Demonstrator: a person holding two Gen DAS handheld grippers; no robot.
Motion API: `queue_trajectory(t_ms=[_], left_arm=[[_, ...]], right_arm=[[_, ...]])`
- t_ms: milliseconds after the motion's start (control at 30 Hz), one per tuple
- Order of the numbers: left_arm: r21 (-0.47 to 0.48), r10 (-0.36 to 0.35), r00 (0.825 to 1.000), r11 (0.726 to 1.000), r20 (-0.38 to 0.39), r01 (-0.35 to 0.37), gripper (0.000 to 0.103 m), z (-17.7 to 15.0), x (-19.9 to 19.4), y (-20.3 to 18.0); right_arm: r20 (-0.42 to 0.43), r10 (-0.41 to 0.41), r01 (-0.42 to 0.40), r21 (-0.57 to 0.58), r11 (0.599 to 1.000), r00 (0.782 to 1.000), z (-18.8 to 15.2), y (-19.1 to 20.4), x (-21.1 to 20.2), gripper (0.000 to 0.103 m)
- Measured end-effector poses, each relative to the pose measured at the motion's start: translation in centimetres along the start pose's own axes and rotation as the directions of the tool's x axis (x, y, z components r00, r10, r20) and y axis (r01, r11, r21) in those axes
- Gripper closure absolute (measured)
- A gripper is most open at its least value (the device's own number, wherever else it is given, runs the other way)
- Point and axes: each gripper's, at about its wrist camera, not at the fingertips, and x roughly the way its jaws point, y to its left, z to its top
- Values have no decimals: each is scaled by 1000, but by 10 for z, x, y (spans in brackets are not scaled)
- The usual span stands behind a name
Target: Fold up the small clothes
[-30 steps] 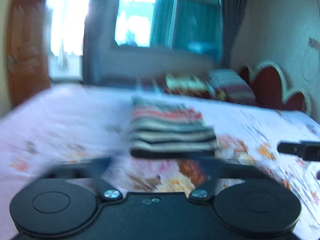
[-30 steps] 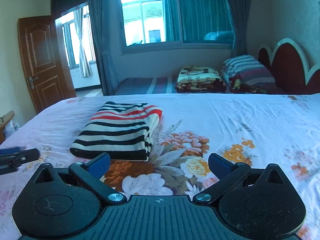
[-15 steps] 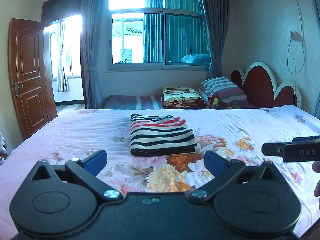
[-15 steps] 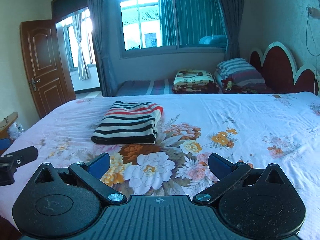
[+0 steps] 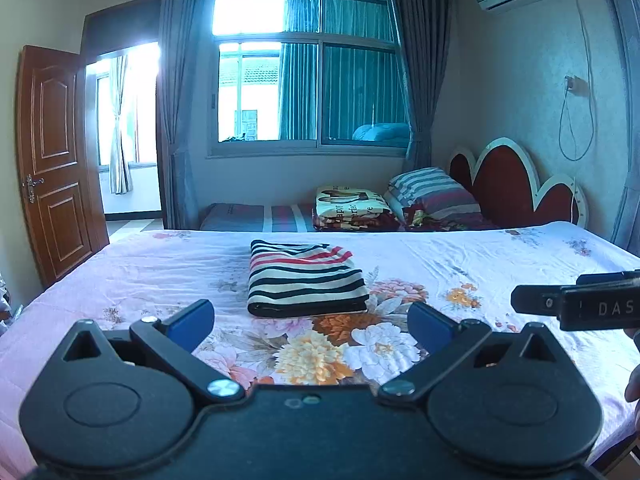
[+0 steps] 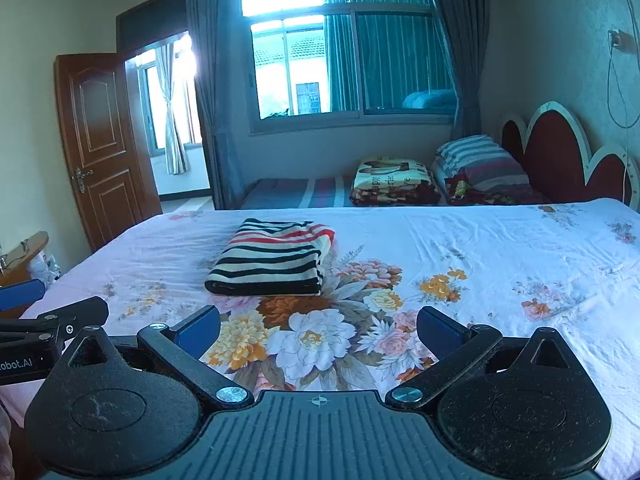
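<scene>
A striped garment (image 5: pixel 304 280), black, cream and red, lies folded in a neat rectangle on the floral bedsheet (image 5: pixel 132 272). It also shows in the right wrist view (image 6: pixel 272 258). My left gripper (image 5: pixel 311 322) is open and empty, held back from the garment near the bed's front edge. My right gripper (image 6: pixel 319 330) is open and empty, also back from the garment and to its right. The right gripper's finger shows at the right of the left wrist view (image 5: pixel 576 304). The left gripper shows at the left edge of the right wrist view (image 6: pixel 52 320).
A second bed with a folded blanket (image 5: pixel 352 208) and striped pillows (image 5: pixel 432 192) stands behind, under the window. A red headboard (image 5: pixel 516 188) is at the right. A wooden door (image 5: pixel 56 160) stands open at the left. A small wooden stand (image 6: pixel 24 256) is left of the bed.
Both grippers have drawn back and up from the folded garment, which now looks smaller and farther away. The left wrist view has gone from blurred to steady. Both grippers stay open.
</scene>
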Motion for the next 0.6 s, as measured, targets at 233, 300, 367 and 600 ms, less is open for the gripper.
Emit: queue_trajectory(t_ms=[233,300,367,600], left_arm=[[4,2,1000,1000,9,-2,0,0,-5,-3],[3,2,1000,1000,10,-2,0,0,-5,-3],[1,2,1000,1000,9,-2,0,0,-5,-3],[6,11,1000,1000,7,-11,0,1,-7,-3]], right_arm=[[14,1,-1,5,1000,1000,5,-9,-5,0],[17,6,-6,9,1000,1000,6,-9,-6,0],[15,8,-8,6,1000,1000,6,-10,-6,0],[13,21,-21,-1,1000,1000,7,-11,-5,0]])
